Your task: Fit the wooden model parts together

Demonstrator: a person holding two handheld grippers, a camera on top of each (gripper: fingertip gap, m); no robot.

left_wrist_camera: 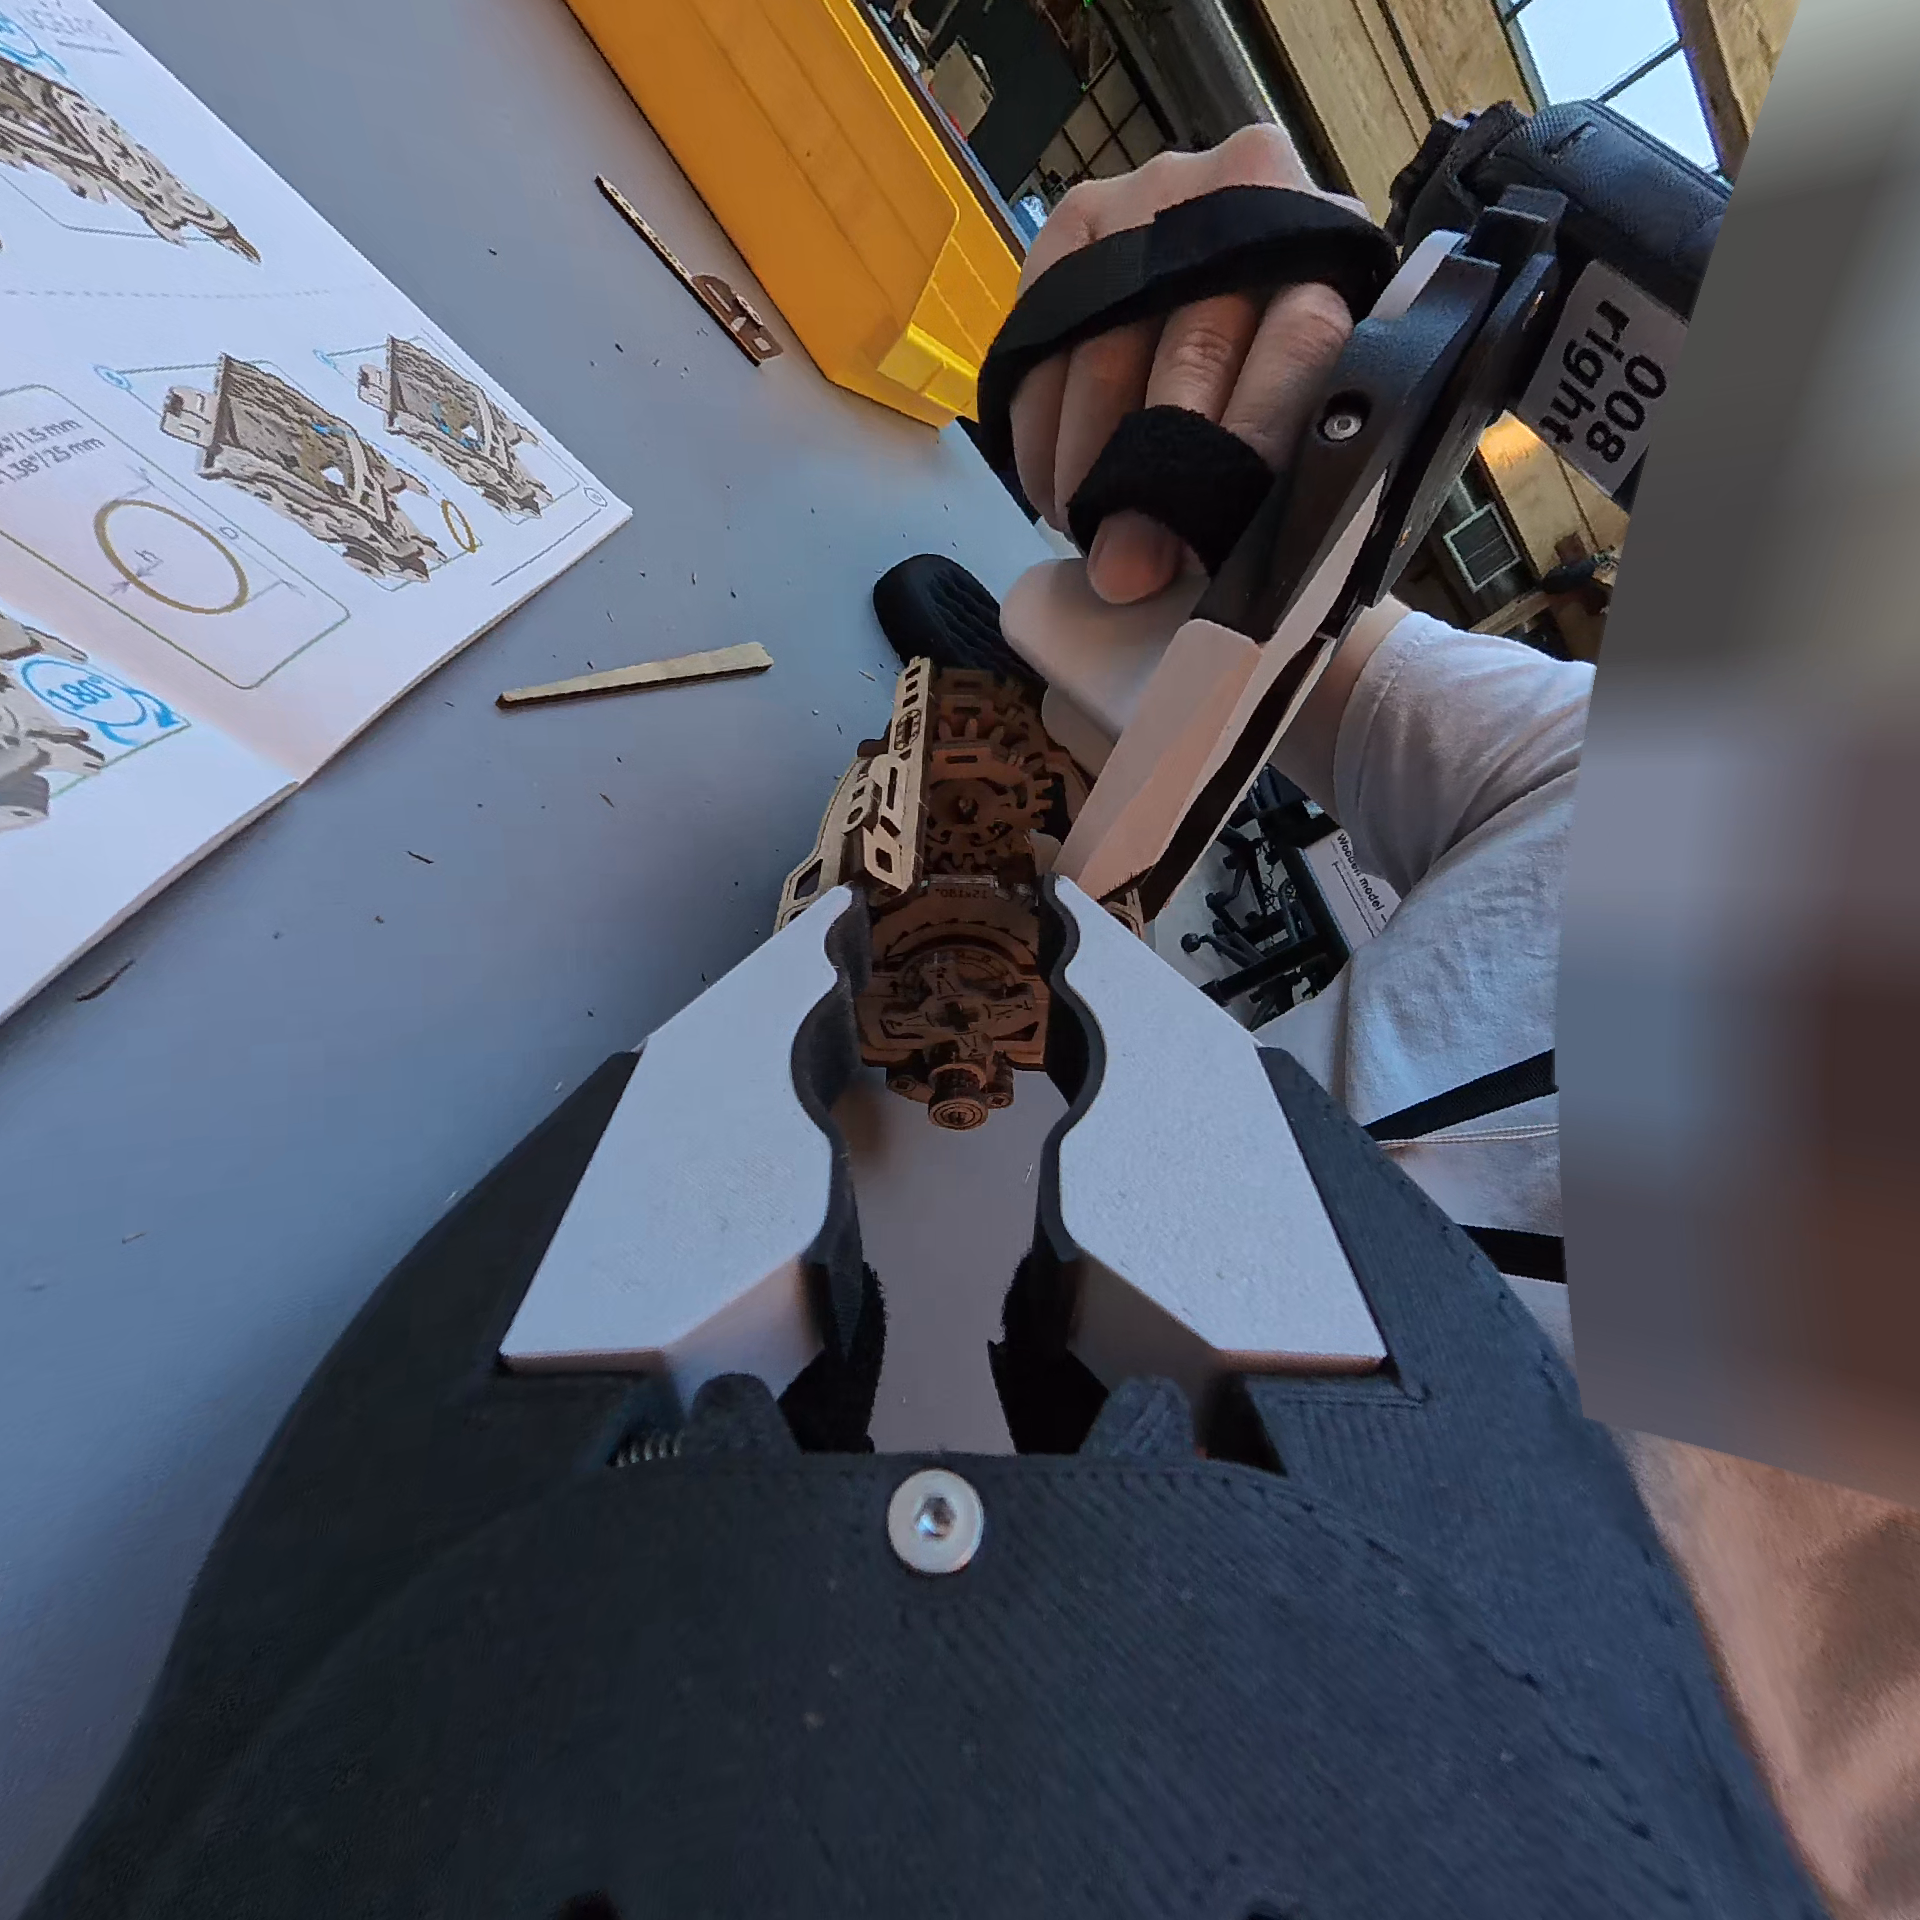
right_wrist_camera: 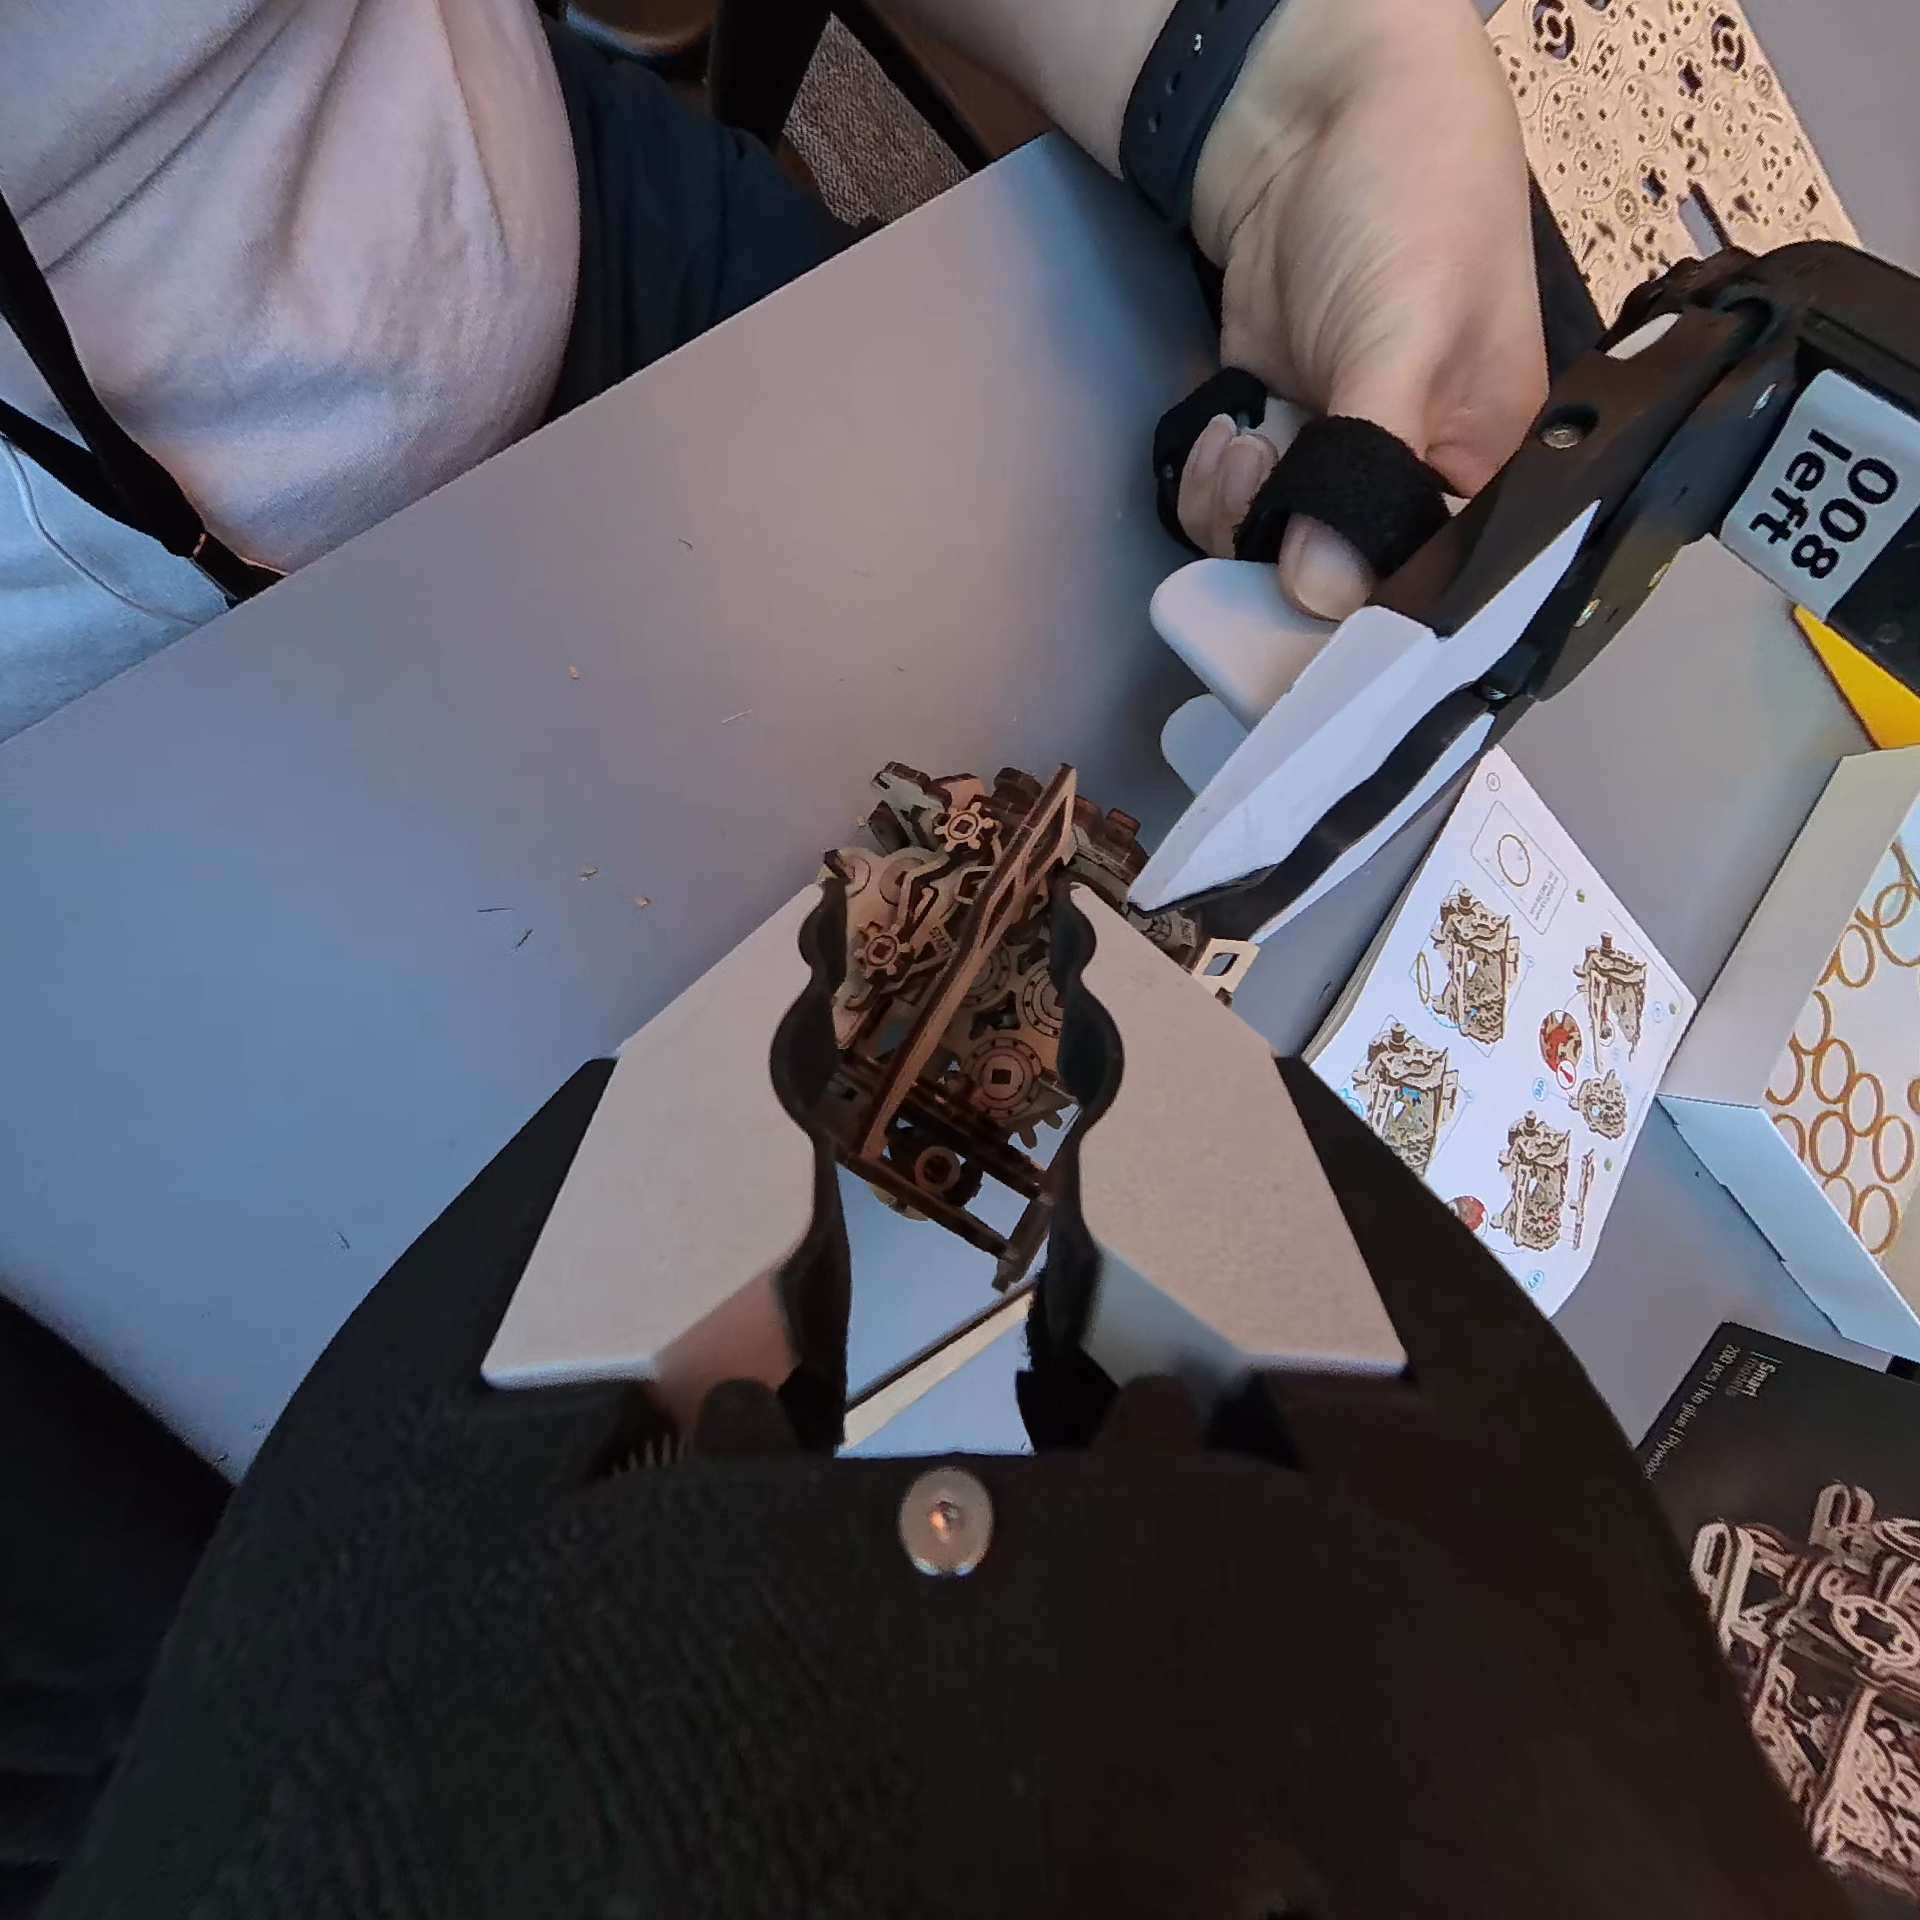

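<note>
A grey table (left_wrist_camera: 312, 1091) carries everything. On its far side sits a yellow bin (left_wrist_camera: 821, 156), and an open booklet (left_wrist_camera: 208, 436) of assembly drawings lies flat at the left in the left wrist view. In the right wrist view a white box (right_wrist_camera: 1808, 1049) printed with gold rings stands beside the booklet, with a dark box (right_wrist_camera: 1797, 1621) bearing a picture of a model nearer the camera, and a punched-out wooden sheet (right_wrist_camera: 1662, 114) lies at the far edge.

The model (left_wrist_camera: 951, 914), a dense wooden block of gears and fretwork, is held above the table between both tools. The left gripper (left_wrist_camera: 951, 940) is clamped on one end of it, its black pads pressing both sides of a round, dial-like face. The right gripper (right_wrist_camera: 945, 935) grips the model from the other end, its fingers closed against the sides with a thin flat wooden part standing on edge between them. Each tool is held by a hand (left_wrist_camera: 1164, 343) with black straps round the fingers.

On the table lie a tapered wooden stick (left_wrist_camera: 639, 675), near the model, and a long thin strip (left_wrist_camera: 691, 270) just beside the bin. Small wood splinters are scattered about.
</note>
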